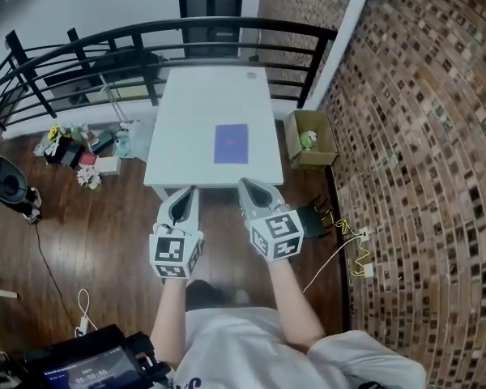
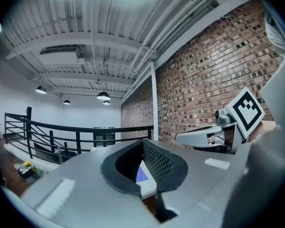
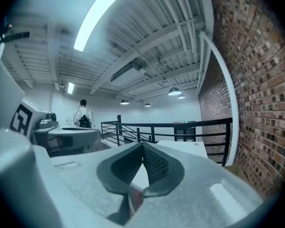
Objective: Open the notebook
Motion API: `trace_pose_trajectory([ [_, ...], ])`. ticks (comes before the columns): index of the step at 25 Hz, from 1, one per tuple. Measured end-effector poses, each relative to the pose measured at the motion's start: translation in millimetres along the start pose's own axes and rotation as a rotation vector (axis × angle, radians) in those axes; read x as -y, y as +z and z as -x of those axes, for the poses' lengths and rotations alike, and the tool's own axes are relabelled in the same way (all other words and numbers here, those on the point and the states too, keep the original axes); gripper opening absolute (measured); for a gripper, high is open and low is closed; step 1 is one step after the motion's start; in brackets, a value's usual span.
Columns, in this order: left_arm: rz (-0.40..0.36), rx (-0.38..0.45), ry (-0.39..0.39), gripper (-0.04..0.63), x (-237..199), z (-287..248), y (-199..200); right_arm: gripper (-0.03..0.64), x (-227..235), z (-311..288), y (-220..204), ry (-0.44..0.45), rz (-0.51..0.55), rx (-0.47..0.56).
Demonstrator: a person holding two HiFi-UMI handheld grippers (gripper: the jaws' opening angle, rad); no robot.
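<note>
- Notebook: purple-blue cover, closed, lying flat near the middle of the white table. It sits ahead of both grippers, roughly on the line between them, and neither touches it.
- L gripper: jaws clenched tip to tip with nothing between them. It is held about level, tips at the table's near edge, notebook ahead and a bit to its right.
- In the left gripper view, the closed tips leave a small window below them. A sliver of the blue cover on the white top shows through it.
- R gripper: jaws also pressed together and empty, tips at the same near edge, notebook ahead and slightly to its left.
- In the right gripper view, the jaws meet at with only pale table top behind them.
- The two grippers are side by side, near each other but not touching. Marker cubes sit at the back of each, with bare forearms behind.
- Right of the R gripper, past the table: an open cardboard box on the wood floor with something green inside, then the brick wall.
- Left of the L gripper: clutter on the floor.
- Beyond the table: black railing and a dark door.
- Far off to the R gripper's left: a person, back turned.
</note>
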State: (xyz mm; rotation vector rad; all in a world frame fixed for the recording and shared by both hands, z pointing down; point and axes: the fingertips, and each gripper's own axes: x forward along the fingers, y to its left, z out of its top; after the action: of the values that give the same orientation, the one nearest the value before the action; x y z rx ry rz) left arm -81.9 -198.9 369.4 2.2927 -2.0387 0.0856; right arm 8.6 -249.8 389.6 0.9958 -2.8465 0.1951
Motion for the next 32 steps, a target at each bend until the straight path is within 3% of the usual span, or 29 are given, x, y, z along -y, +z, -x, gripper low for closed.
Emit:
trace_pose_trajectory([
  [4, 0.009, 0.029, -0.028, 0.015, -46.2, -60.2, -2.7, -0.011, 3.2, -71.4, -9.5, 0.024, 0.016, -0.022],
  [9, -0.023, 0.064, -0.065, 0.015, -115.8, -150.4, 3.5, -0.011, 45.4, -171.8, 6.4, -0.049, 0.006, -0.036],
  [13, -0.020, 0.086, -0.129, 0.015, -147.5, -202.2, 14.4, -0.011, 67.4, -219.5, 24.5, -0.122, 0.007, -0.005],
  [15, 0.003, 0.077, -0.154, 0.015, -165.6, -224.9, 13.0, -0.011, 79.7, -240.9, 14.4, -0.149, -0.019, -0.042],
  [20, 0.006, -0.005, -0.256, 0.015, -164.0, -281.4, -12.5, -0.011, 137.7, -251.5, -29.1, -0.199, -0.142, -0.146],
  [26, -0.007, -0.068, -0.270, 0.015, -161.8, -324.9, -39.7, -0.011, 208.5, -252.1, -52.0, -0.260, -0.230, -0.170],
  [32, 0.020, -0.182, -0.300, 0.015, -150.6, -366.5, -91.1, -0.011, 255.9, -253.7, -101.3, -0.288, -0.315, -0.265],
])
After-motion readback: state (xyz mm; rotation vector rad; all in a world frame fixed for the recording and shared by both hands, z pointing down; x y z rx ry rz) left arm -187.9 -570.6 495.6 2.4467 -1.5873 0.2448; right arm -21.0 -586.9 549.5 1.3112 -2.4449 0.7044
